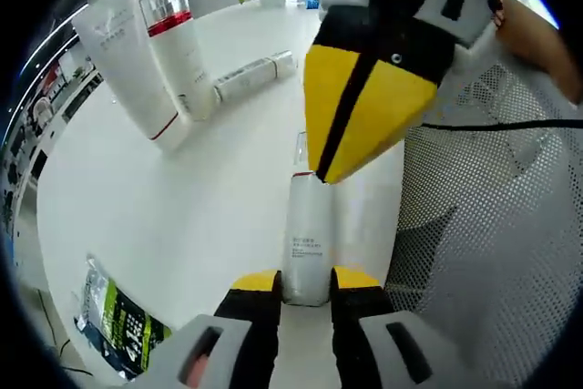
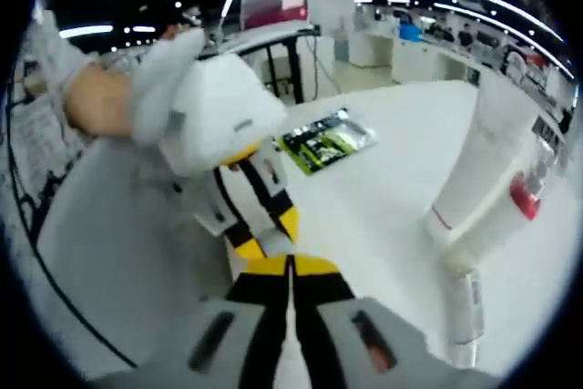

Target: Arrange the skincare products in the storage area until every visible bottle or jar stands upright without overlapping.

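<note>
In the left gripper view, the left gripper (image 1: 305,287) pinches the base of a slim white bottle (image 1: 308,236) lying on the round white table (image 1: 182,216), its cap end pointing away from the camera. The right gripper (image 1: 321,176) comes down from above, its yellow-and-black jaws drawn to a point that meets the bottle's far end; whether they grip the cap or merely touch it cannot be told here. Farther back, a large white tube (image 1: 127,61) and a red-banded bottle (image 1: 182,47) stand leaning together, with a small bottle (image 1: 255,75) lying on its side just behind them. A green-and-black sachet (image 1: 114,316) lies near the table edge, and a white mesh organiser (image 1: 492,225) rises on the right.

In the right gripper view, the right gripper (image 2: 291,266) shows its jaws pressed together, with nothing visible between the tips. The left gripper (image 2: 264,234) reaches in opposite, a person's hand (image 2: 100,102) behind it. The tube (image 2: 487,161) stands at right, the small bottle (image 2: 463,312) lies below it, and the sachet (image 2: 326,141) sits mid-table.

The likely risk: lifting the slim bottle upright with only a narrow pinch at its base could let it swivel or slip, rolling into the standing pair and toppling them.
</note>
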The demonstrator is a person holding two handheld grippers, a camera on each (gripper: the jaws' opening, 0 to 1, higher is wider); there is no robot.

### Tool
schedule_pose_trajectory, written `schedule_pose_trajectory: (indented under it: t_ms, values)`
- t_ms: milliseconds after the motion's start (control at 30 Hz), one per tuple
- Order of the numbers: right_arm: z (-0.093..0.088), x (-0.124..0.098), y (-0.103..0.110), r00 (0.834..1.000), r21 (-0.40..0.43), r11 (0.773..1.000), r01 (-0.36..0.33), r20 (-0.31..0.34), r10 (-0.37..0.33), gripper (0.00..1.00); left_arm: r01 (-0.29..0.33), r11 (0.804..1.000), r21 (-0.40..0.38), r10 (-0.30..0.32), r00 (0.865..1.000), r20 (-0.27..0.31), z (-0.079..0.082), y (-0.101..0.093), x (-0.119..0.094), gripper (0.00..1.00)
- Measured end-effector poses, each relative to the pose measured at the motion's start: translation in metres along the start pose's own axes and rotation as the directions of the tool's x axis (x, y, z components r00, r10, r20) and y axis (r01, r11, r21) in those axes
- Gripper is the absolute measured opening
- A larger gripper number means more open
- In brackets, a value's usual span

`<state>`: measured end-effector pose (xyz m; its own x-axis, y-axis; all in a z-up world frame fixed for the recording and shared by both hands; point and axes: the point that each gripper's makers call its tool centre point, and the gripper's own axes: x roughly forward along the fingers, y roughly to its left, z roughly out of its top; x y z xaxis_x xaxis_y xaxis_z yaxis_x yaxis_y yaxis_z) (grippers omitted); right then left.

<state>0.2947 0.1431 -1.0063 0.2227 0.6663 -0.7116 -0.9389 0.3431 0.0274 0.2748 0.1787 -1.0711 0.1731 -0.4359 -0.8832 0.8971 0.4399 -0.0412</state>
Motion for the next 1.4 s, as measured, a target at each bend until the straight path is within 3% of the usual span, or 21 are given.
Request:
schedule_pose_trajectory:
  t_ms: [100,167,333,400,467,533,667,733,800,867,900,933,967,1400]
  values:
    - [0.001,-0.002,-0.016,0.997,-0.014,0.997,0.071,0.021,-0.071,0.01,-0.006,1.0,0.016,0.006,1.0,-0.009,0.0,-0.001,0.0,0.2]
    - [-0.005,-0.001,-0.021,0.996,-0.018,0.996,0.085,-0.009,-0.085,0.02,-0.001,1.0,0.015,0.002,1.0,-0.009,0.0,0.0,0.0,0.2]
    - [-0.025,0.005,-0.014,0.994,-0.003,0.999,0.033,-0.108,-0.033,0.17,0.002,1.0,0.029,-0.002,1.0,-0.012,-0.001,0.0,0.0,0.2]
    - [-0.032,0.007,-0.013,0.989,-0.031,0.999,0.029,-0.145,-0.033,0.18,0.003,1.0,0.029,-0.003,1.0,-0.015,-0.002,0.0,0.0,0.2]
    - [-0.044,0.007,-0.016,0.978,-0.046,0.998,0.042,-0.204,-0.051,0.19,0.003,1.0,0.03,-0.002,1.0,-0.022,-0.003,0.001,0.0,0.2]
    - [-0.049,0.006,-0.02,0.973,-0.045,0.998,0.054,-0.221,-0.063,0.22,0.001,1.0,0.031,0.0,1.0,-0.029,-0.005,0.003,-0.001,0.2]
    - [-0.066,0.006,-0.019,0.956,0.014,0.999,0.042,-0.291,-0.036,0.24,-0.003,1.0,0.027,0.005,0.999,-0.045,-0.009,0.005,-0.003,0.2]
    - [-0.079,0.008,-0.015,0.937,0.014,1.0,0.024,-0.349,-0.017,0.25,-0.006,1.0,0.029,0.007,0.999,-0.049,-0.009,0.006,-0.003,0.2]
    - [-0.088,0.01,-0.016,0.916,-0.034,0.999,0.033,-0.398,-0.044,0.24,-0.009,0.999,0.037,0.011,0.999,-0.051,-0.009,0.005,-0.003,0.2]
    - [-0.069,0.016,-0.015,0.952,-0.044,0.998,0.039,-0.303,-0.05,0.16,-0.017,0.998,0.068,0.021,0.998,-0.055,-0.008,0.004,-0.003,0.2]
    - [-0.066,0.017,-0.016,0.956,-0.055,0.998,0.038,-0.29,-0.052,0.16,-0.019,0.997,0.077,0.024,0.998,-0.056,-0.008,0.004,-0.003,0.2]
    - [-0.072,0.016,-0.015,0.939,-0.067,0.997,0.035,-0.341,-0.056,0.15,-0.02,0.997,0.069,0.024,0.998,-0.057,-0.008,0.004,-0.003,0.2]
    - [-0.074,0.016,-0.013,0.935,-0.068,0.997,0.034,-0.351,-0.055,0.14,-0.019,0.997,0.071,0.024,0.998,-0.059,-0.009,0.005,-0.003,0.2]
    - [-0.076,0.015,-0.014,0.923,-0.091,0.995,0.049,-0.375,-0.08,0.1,-0.02,1.0,0.007,0.02,0.997,-0.081,-0.009,0.005,-0.003,0.22]
